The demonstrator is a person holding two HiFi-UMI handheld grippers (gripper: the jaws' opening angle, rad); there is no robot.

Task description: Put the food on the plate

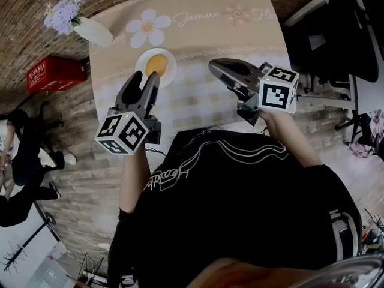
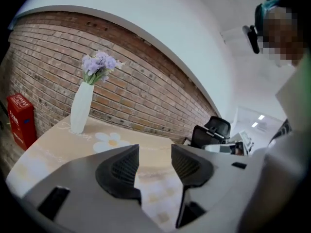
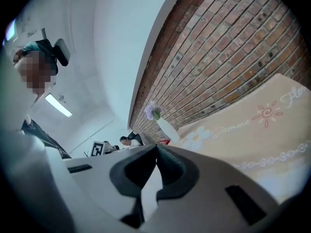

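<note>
head view is the only one in which the whole desk (image 1: pixel 240 35) is shown, covered with a beige cloth printed with a daisy and script. the left gripper (image 1: pixel 146 80) is held over the left half of the desk, jaws pointed at the plate. the right gripper (image 1: pixel 215 66) is held over the right half, well apart from the plate. a white vase (image 1: pixel 93 32) of purple flowers is seen at the far left corner. the plate (image 1: pixel 170 72) lies in the left half of the desk, about midway between the far and near edges. the food (image 1: pixel 156 65), a small round orange piece, is seen already lying on it.

the food is judged light, smooth and perhaps soft. it would best be taken gently across its widest part, from both sides.

plate and food are shown in neither gripper view. in the left gripper view the jaws are seen standing apart with only cloth between them, so nothing is held. in the right gripper view the jaw tips are seen touching, with nothing gripped, and a seated person is made out far behind.
</note>
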